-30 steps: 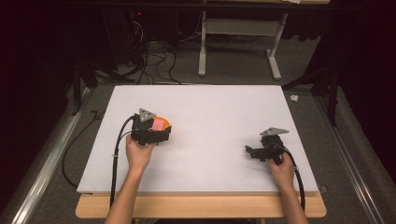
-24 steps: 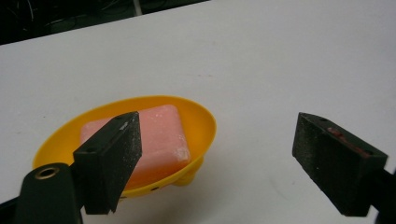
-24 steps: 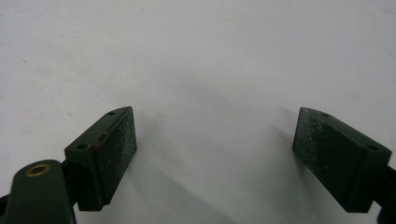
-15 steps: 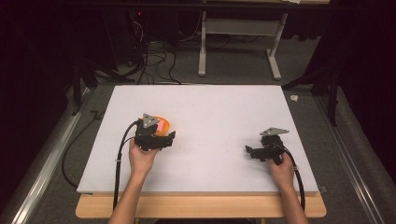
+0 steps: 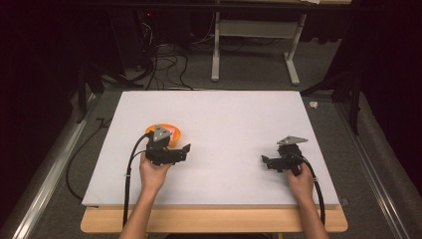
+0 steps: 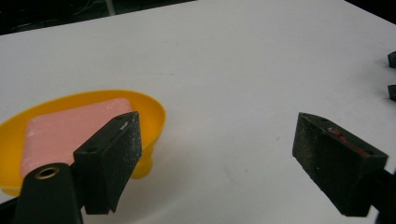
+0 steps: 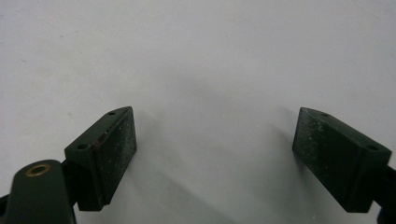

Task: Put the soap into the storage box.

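Observation:
A yellow dish (image 6: 154,114) holding a pink block (image 6: 65,130) sits on the white table board (image 5: 224,119), left of centre. In the high view the dish (image 5: 174,132) lies just beyond my left gripper (image 5: 185,148), partly hidden by it. The left gripper (image 6: 212,163) is open with nothing between its jaws; the dish lies beside and behind its left jaw. My right gripper (image 5: 264,161) rests low over the board at the right, jaws pointing left. In its own view the right gripper (image 7: 212,154) stands open over bare white board.
The board rests on a wooden table whose front edge (image 5: 214,221) shows below the hands. A white frame stand (image 5: 254,45) and cables (image 5: 164,64) sit on the floor behind. The other gripper's jaw tips (image 6: 391,74) show at the far right of the left gripper view.
My left gripper has drawn back toward the person and slightly right, away from the dish, uncovering more of it. The right gripper has not moved.

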